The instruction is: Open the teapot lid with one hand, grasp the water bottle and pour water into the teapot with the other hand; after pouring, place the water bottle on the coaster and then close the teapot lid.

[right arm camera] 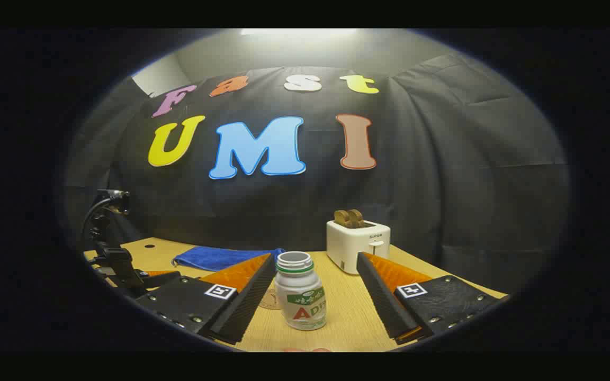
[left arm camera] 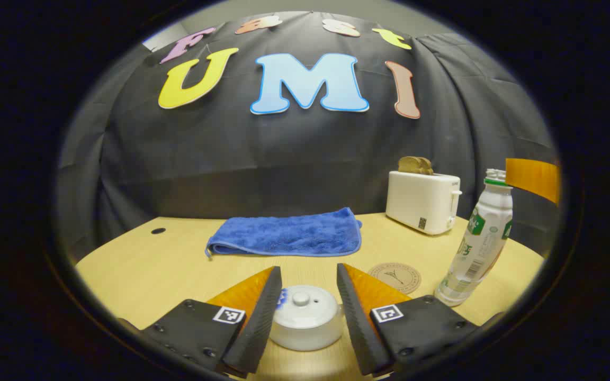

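Left gripper view: left gripper point(left arm camera: 307, 312) spread, straddling teapot lid point(left arm camera: 305, 306), lining up for lift. Right gripper point(right arm camera: 315, 296) gaping, bracketing uncapped water bottle point(right arm camera: 298, 291), readying grasp.

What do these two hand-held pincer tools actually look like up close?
Each is a two-finger tool. The left gripper has two wedge-shaped fingers with ribbed inner faces, mounted on dark plates studded with screws; each plate bears a small square black-and-white marker. The right gripper is built the same way, with the same ribbed wedges, screwed plates and square markers.
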Demonstrator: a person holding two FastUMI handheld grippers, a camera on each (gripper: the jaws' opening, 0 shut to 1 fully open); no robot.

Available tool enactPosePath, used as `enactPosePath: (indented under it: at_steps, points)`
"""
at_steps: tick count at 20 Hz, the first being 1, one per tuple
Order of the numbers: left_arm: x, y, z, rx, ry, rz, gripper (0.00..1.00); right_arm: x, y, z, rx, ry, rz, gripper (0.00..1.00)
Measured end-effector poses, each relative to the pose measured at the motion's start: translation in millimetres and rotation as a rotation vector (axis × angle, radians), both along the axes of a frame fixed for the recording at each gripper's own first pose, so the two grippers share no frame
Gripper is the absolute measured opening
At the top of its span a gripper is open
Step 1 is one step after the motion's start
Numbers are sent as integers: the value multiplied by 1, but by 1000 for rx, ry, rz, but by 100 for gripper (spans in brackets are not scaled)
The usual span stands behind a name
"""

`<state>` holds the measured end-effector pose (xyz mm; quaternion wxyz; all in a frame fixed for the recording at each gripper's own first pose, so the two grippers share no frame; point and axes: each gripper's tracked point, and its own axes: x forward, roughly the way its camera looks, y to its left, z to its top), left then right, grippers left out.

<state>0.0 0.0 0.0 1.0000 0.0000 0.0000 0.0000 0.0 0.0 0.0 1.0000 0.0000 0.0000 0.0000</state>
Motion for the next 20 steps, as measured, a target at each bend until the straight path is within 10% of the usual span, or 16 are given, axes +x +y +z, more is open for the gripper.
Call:
enactPosePath:
  at_steps: [4, 15, 20]
  points:
    - [1, 2, -1, 18, 3, 17, 70, -1, 0, -9, 13, 27, 11, 95]
    - [4, 5, 2, 54, -9, 32, 14, 0, -1, -26, 51, 84, 27, 95]
    - [5, 5, 5, 46, -17, 21, 11, -1, 1, -42, 72, 125, 48, 95]
